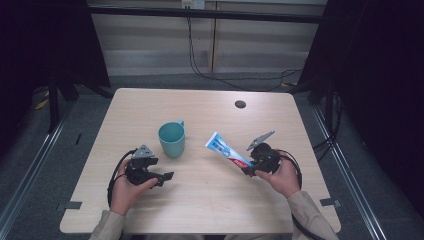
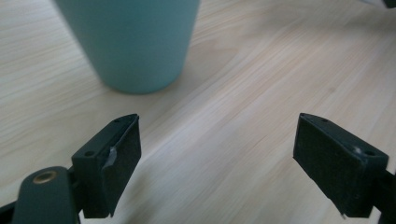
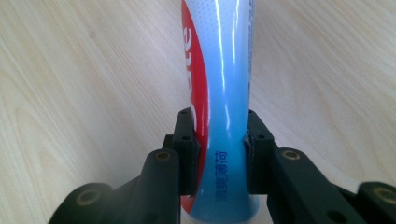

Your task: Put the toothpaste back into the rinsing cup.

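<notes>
Toothpaste tube (image 1: 228, 151), blue, white and red, held off the table (image 1: 210, 210) in the right gripper (image 1: 253, 166), flat crimped end pointing up and away toward the table's middle. Pinched near its lower end between 2 black jaws closed tight on it, the tube's sides squeezed in where the pads (image 3: 189, 149) press, as seen in the right gripper view (image 3: 223, 154). Blue printed characters on the tube (image 3: 224, 93) just below the pinch point.

Largest to smallest from here. Light wooden table, rounded corners, 1 small dark round hole (image 1: 240, 104) near the far edge. Teal cup (image 1: 172, 139) upright near the table's middle, handle turned to the far side, standing to the left of the tube and apart from it. In the left gripper view, cup (image 2: 133, 42) close ahead and left of the jaws, not touched.

Left gripper (image 1: 165, 177) held low over the table's near left part, just beside the cup, jaws spread wide with nothing between them (image 2: 217, 158). Right hand (image 1: 284, 177) and left hand (image 1: 125, 190) wrapped round the gripper bodies, beige sleeves at the bottom edge.
</notes>
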